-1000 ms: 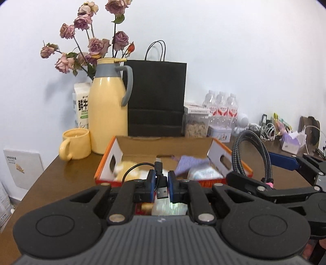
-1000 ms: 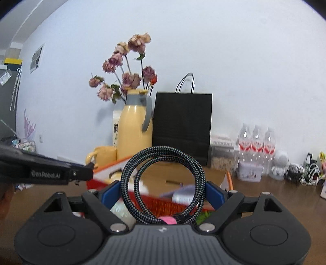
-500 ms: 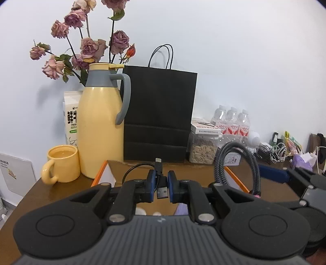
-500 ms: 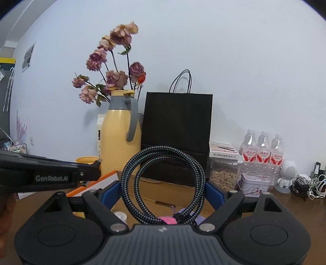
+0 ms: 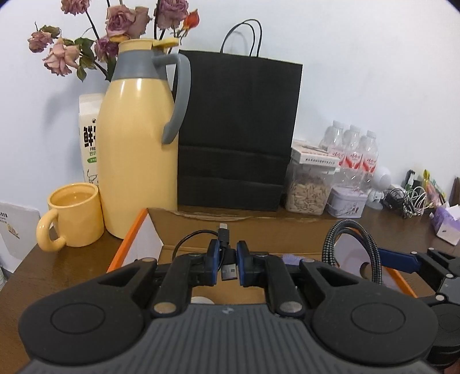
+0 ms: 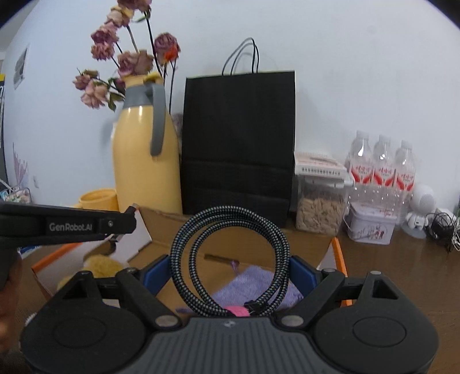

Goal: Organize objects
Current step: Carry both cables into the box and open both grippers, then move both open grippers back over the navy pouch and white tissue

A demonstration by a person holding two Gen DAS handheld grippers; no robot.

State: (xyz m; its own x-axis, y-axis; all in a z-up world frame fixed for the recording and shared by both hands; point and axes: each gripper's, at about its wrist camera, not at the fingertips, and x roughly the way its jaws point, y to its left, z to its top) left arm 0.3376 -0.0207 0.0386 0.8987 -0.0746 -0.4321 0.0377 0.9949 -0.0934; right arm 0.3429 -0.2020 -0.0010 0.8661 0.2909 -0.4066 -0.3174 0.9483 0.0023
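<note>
A carry is under way with both hands loaded over the open cardboard box [image 6: 290, 244] on the counter [image 5: 66, 259], and the step looks like bringing cables to a place where they belong, though the frames do not show whether that place is the box or somewhere behind it. On the left, the left gripper [image 5: 229, 263] has its jaws shut tight on a small black USB cable [image 5: 227, 250], pinching the plug ends so that one connector sticks up and a thin loop of wire arcs off to the left. Behind it stand a yellow mug [image 5: 73, 214], a tall yellow thermos jug [image 5: 138, 143] with dried roses [image 5: 120, 26] behind it, and a black paper bag [image 5: 238, 129]. To the right, the right gripper [image 6: 230, 273] has its jaws spread wide, and the coiled braided cable [image 6: 230, 259] stands upright between them, filling the gap from pad to pad, so it appears held by its own width. The coil is black-and-white woven, wound in about two turns, with a pink tie [image 6: 235, 310] at the bottom. The next move probably calls for lowering each cable into a free spot, beside the purple cloth [image 6: 256, 284] already in the box, and releasing one hand at a time so the coil does not spring open.
</note>
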